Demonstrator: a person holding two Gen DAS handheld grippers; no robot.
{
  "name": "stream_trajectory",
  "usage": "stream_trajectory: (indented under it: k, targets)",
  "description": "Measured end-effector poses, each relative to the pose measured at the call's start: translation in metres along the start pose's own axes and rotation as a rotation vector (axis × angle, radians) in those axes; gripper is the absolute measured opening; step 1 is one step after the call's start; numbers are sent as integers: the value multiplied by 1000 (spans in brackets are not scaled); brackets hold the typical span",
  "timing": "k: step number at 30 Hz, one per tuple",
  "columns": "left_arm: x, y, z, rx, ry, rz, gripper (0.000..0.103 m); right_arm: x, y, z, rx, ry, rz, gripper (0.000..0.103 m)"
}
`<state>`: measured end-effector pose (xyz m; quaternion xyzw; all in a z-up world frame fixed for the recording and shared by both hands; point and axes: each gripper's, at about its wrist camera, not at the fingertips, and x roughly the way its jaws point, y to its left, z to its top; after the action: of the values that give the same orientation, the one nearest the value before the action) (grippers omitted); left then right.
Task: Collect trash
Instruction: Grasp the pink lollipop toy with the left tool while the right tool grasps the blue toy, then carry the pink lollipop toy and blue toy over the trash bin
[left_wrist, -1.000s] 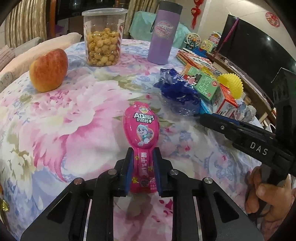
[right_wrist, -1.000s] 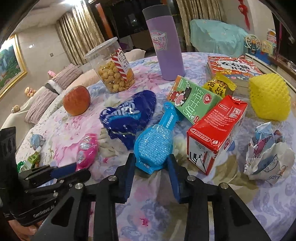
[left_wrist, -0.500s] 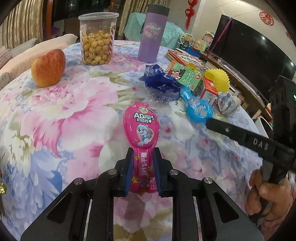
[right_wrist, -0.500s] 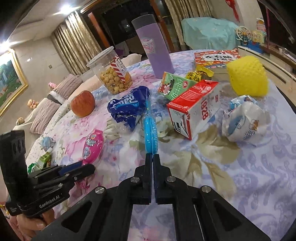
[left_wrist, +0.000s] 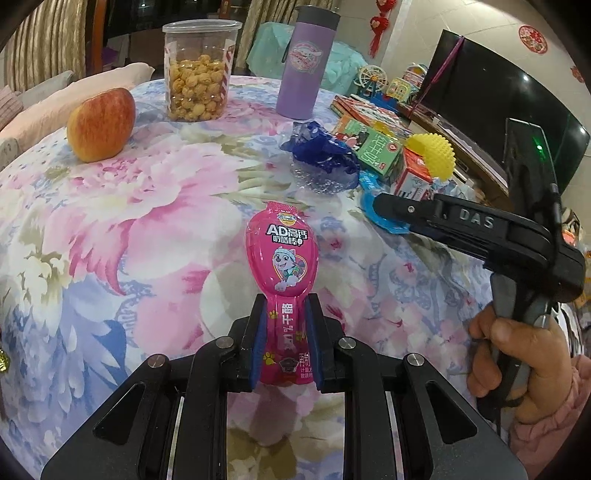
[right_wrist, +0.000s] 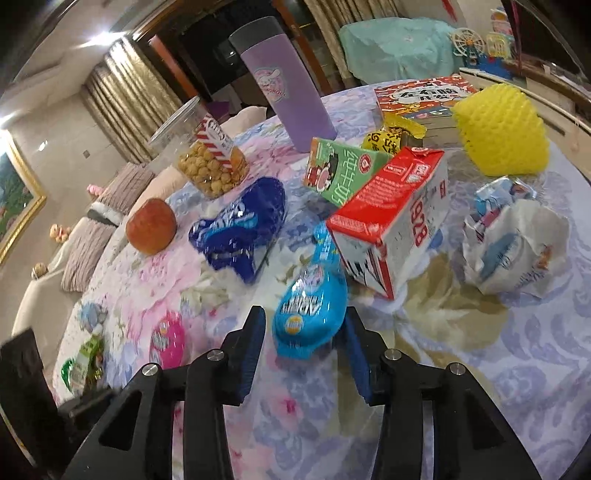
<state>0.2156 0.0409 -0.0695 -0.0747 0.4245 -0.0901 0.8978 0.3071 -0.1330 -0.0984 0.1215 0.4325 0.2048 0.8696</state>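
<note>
My left gripper (left_wrist: 284, 321) is shut on the narrow tail of a pink spoon-shaped snack wrapper (left_wrist: 282, 254), held just above the flowered tablecloth (left_wrist: 129, 221). In the right wrist view a light-blue wrapper (right_wrist: 310, 310) lies printed side up between the fingers of my right gripper (right_wrist: 303, 332), whose jaws are opening; the left pad stands clear of it and the right pad is at its edge. The left wrist view shows the right gripper (left_wrist: 384, 208) from the side, over the same light-blue wrapper (left_wrist: 369, 206).
A dark blue wrapper (right_wrist: 240, 229), a red carton (right_wrist: 391, 206), a green carton (right_wrist: 343, 170), a yellow foam net (right_wrist: 502, 133) and crumpled paper (right_wrist: 517, 251) crowd the right gripper. Farther back stand an apple (left_wrist: 99, 125), a popcorn jar (left_wrist: 199, 70) and a purple tumbler (left_wrist: 306, 62).
The right gripper closed on the light-blue wrapper, which stood on edge, then opened; the wrapper now lies flat between its fingers. The left gripper keeps its hold on the pink wrapper.
</note>
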Motion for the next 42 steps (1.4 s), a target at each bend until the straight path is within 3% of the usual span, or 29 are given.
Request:
stream_trajectory:
  k: [2, 4, 6, 19, 32, 42]
  targets:
    - [-1, -3, 0, 6, -3, -2, 18, 1, -2, 2, 20, -12, 2, 33]
    - [-3, -7, -2, 9, -5, -10, 18, -3, -4, 0, 21, -22, 5, 33]
    - [-4, -11, -3, 12, -4, -19, 18, -11, -4, -4, 16, -36, 19, 17]
    - [-10, -77, -12, 109, 4, -116, 18, -95, -31, -54, 55, -107, 38, 16]
    - [-5, -167, -23, 245, 33, -232, 18, -187, -92, -90, 148, -231, -85, 16]
    - [-3, -222, -26, 326, 43, -297, 18, -228, -127, -104, 217, -301, -155, 16]
